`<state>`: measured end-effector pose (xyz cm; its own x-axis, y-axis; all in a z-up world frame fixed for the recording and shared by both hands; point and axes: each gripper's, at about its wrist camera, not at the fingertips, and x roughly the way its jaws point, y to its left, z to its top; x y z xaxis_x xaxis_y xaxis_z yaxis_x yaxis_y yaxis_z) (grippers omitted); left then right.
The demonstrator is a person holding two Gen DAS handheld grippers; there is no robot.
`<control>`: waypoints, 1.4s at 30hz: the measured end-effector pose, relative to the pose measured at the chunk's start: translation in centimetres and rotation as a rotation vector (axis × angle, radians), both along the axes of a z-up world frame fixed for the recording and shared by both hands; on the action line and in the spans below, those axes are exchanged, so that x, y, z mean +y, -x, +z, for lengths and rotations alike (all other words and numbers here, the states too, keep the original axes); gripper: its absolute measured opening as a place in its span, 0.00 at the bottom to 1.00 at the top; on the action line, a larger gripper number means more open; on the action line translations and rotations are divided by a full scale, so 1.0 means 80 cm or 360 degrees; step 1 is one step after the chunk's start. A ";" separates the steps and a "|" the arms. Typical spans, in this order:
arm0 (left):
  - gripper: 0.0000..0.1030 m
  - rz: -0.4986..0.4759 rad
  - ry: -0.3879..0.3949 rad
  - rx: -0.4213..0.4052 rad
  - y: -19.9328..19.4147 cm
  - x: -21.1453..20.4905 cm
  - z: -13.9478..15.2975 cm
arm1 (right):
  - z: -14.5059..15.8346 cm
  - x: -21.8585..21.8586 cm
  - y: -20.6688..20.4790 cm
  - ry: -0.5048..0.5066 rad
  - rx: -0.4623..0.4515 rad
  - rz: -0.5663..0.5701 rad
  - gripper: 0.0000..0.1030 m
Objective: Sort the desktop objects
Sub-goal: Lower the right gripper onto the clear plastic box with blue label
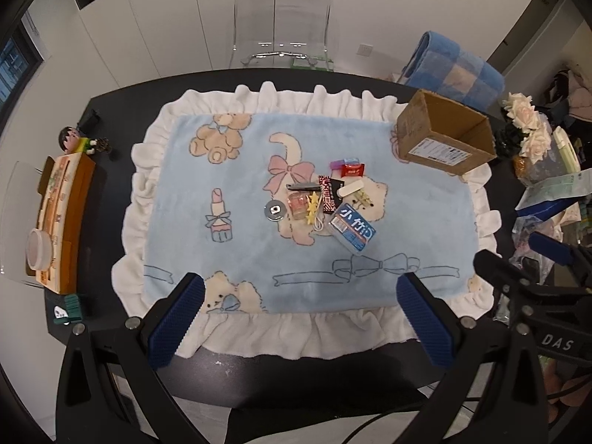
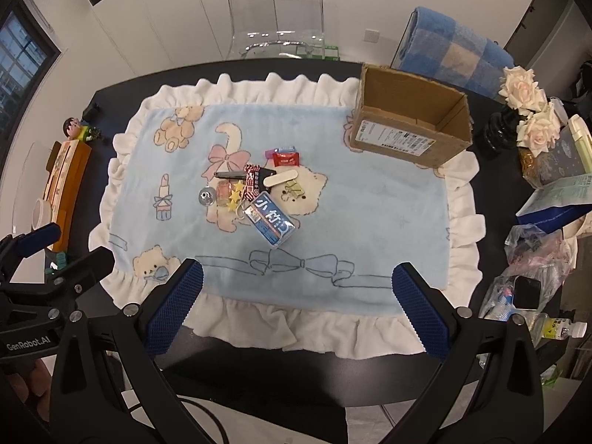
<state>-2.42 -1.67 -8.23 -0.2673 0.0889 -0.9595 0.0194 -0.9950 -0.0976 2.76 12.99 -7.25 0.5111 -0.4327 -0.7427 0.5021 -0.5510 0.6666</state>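
Your left gripper (image 1: 299, 318) hangs above the near frilled edge of the pale blue plush mat with a white ruffle border (image 1: 229, 259), its blue-padded fingers (image 1: 177, 318) spread wide with nothing between them. Your right gripper (image 2: 298, 309) sits likewise over the near edge, jaws wide apart and empty.

The small things to sort lie heaped near the middle of the mat, well ahead of both grippers. Nearest you is a clear plastic case with a blue and white label (image 1: 352, 230), tilted on the pile. Beside it, towards your left, lie yellow star-shaped clips (image 1: 313, 205), a small clear cup with pinkish contents (image 1: 296, 204) and a round silver metal disc (image 1: 275, 210). Behind these rest a dark metal nail clipper (image 1: 304, 186), a white oblong eraser-like block (image 1: 350, 187), a red and black patterned packet (image 1: 327, 194) and a red sweet wrapper (image 1: 352, 170), with a small purple piece (image 1: 338, 164) touching it.

An open brown cardboard box (image 1: 444, 133) stands on the mat's far right corner. The mat covers a dark table (image 1: 111, 111).
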 end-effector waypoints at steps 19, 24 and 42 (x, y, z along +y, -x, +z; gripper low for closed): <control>1.00 -0.0067 0.0044 -0.0137 0.069 -0.032 -0.179 | -0.120 -0.091 -0.096 -0.0026 -0.0114 0.0217 1.00; 1.00 -0.0122 -0.0012 -0.0136 0.090 -0.044 -0.208 | -0.138 -0.117 -0.116 0.0010 -0.0050 0.0299 1.00; 0.59 -0.0314 0.0096 -0.0279 0.140 -0.038 -0.287 | -0.206 -0.186 -0.144 -0.0025 -0.0110 0.0442 0.80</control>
